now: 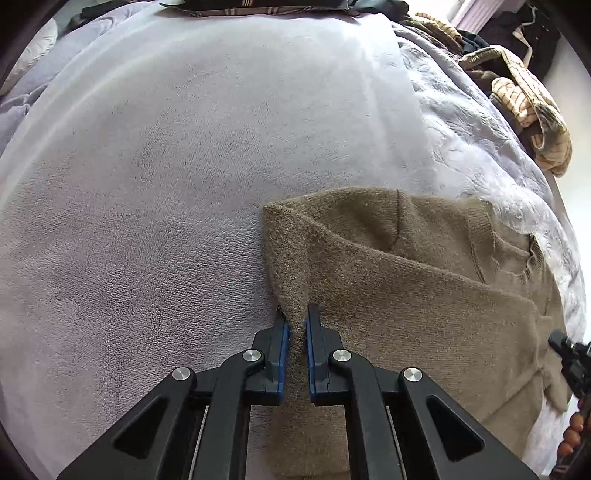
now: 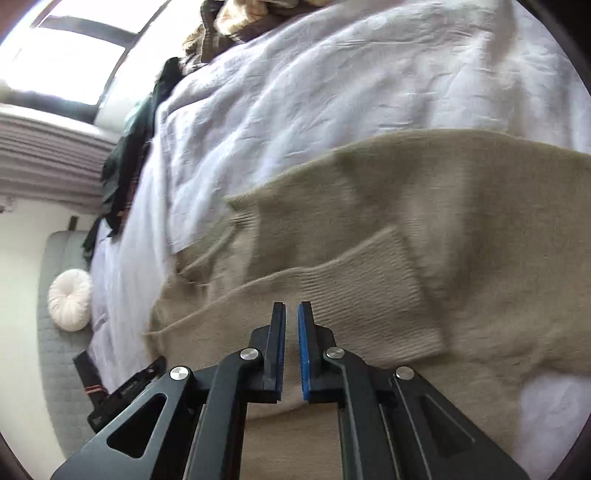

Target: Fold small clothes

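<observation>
A tan knitted sweater (image 1: 406, 280) lies partly folded on a lilac fleece blanket (image 1: 166, 184). My left gripper (image 1: 295, 314) is shut on a ridge of the sweater's left edge, which runs up between its blue pads. In the right wrist view the same sweater (image 2: 424, 221) lies across a white quilt (image 2: 295, 92), with a ribbed sleeve cuff (image 2: 388, 288) folded over its body. My right gripper (image 2: 291, 306) hovers just above the sleeve with its jaws nearly closed and nothing between them. Its tip also shows at the right edge of the left wrist view (image 1: 570, 358).
A heap of striped brown and cream clothes (image 1: 524, 103) lies at the bed's far right. Dark garments (image 2: 125, 177) hang over the bed's edge. A round white cushion (image 2: 70, 299) sits on a grey mat beside the bed. A dark plaid item (image 1: 266, 7) lies at the blanket's far end.
</observation>
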Tool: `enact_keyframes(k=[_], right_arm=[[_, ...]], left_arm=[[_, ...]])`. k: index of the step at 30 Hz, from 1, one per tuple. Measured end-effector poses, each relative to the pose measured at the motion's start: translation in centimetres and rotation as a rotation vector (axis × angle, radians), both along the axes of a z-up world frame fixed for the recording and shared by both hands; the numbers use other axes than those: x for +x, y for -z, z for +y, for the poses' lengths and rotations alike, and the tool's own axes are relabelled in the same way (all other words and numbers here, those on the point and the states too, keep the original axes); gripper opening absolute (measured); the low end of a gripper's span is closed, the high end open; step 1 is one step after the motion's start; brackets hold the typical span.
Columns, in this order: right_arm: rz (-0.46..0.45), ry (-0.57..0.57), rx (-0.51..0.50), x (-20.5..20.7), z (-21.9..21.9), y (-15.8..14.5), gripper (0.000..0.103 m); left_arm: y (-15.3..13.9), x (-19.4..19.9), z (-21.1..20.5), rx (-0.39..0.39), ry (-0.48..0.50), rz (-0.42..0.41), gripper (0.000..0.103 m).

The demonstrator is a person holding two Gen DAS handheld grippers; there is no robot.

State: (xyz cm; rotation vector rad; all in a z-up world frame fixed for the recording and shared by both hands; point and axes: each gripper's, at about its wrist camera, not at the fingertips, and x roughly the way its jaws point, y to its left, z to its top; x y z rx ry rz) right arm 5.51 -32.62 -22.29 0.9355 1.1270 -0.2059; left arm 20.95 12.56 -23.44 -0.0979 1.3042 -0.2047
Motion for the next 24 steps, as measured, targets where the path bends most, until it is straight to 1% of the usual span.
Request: enact_keyframes(k=[1,2,3,4,5,7,8,9,10,11,13,14,15,17,19,20,21,22,23,24], right_arm=[[0.0,0.022,0.029,-0.7,-0.4,0.2,0.013],[-0.007,0.028,0.042,-1.4,-0.5,0.1,0.029],[-0.01,0.027,0.037,-2.3,-0.3,0.0,0.071],[-0.012,0.032,0.032,-2.9,0.0,0.0,0.088],[-0.019,0.042,0.035,-3.5,0.2,0.1,0.093],[0.009,0.077,0.082,-4.2,0.1,1.5,0.09],[0.015,0.114,0.11,-4.1,-0.3,2.3,0.079],[0.013,0.13,0.13,-3.9,-0.5,2.6,0.05],[0.01,0.137,0.149,-3.3,-0.6,2.8,0.032],[-0.003,0.128,0.148,-2.7,-0.6,2.6,0.008],[-0.052,0.071,0.117,-1.6,-0.1,1.4,0.008],[-0.047,0.05,0.094,-1.2,0.0,1.2,0.008],[-0.016,0.047,0.07,-1.2,0.0,1.4,0.008],[0.092,0.094,0.043,-2.7,-0.7,2.9,0.008],[0.106,0.136,0.059,-4.5,-1.3,3.4,0.008],[0.111,0.142,0.049,-5.0,-1.4,3.1,0.009],[0.129,0.133,0.019,-5.5,-1.5,2.7,0.013],[0.135,0.117,0.0,-5.8,-1.4,2.2,0.013],[0.128,0.106,-0.005,-6.0,-1.4,1.7,0.013],[0.099,0.093,-0.002,-6.2,-1.2,1.0,0.017]], left_arm=[[-0.1,0.0,-0.4,0.009,0.004,-0.005,0.01],[-0.3,0.0,-0.5,0.017,0.011,-0.011,0.01],[-0.4,0.0,-0.8,0.024,0.017,-0.015,0.01],[-0.3,0.0,-1.0,0.029,0.023,-0.017,0.01],[-0.3,0.2,-1.2,0.029,0.022,-0.016,0.01],[-0.4,0.2,-1.1,0.021,0.006,-0.013,0.01],[-0.6,0.2,-0.9,0.016,-0.005,-0.018,0.01],[-0.8,0.1,-0.7,0.015,-0.014,-0.026,0.01],[-1.0,0.0,-0.4,0.02,-0.023,-0.036,0.01],[-1.0,0.1,-0.3,0.026,-0.027,-0.038,0.01],[-0.3,0.1,0.0,0.038,-0.026,-0.026,0.01],[0.2,0.1,0.1,0.045,-0.021,-0.023,0.01],[0.4,0.2,-0.1,0.05,-0.016,-0.024,0.01],[0.5,0.3,-0.5,0.073,-0.004,-0.025,0.01],[-0.1,0.2,-0.7,0.086,0.003,-0.023,0.01],[-0.8,0.1,-0.7,0.092,0.005,-0.034,0.01],[-1.4,0.0,-0.7,0.096,0.011,-0.043,0.01],[-2.3,-0.4,-0.5,0.11,0.015,-0.06,0.01],[-2.9,-0.7,-0.4,0.12,0.018,-0.071,0.01],[-3.7,-1.1,-0.2,0.117,0.03,-0.083,0.01]])
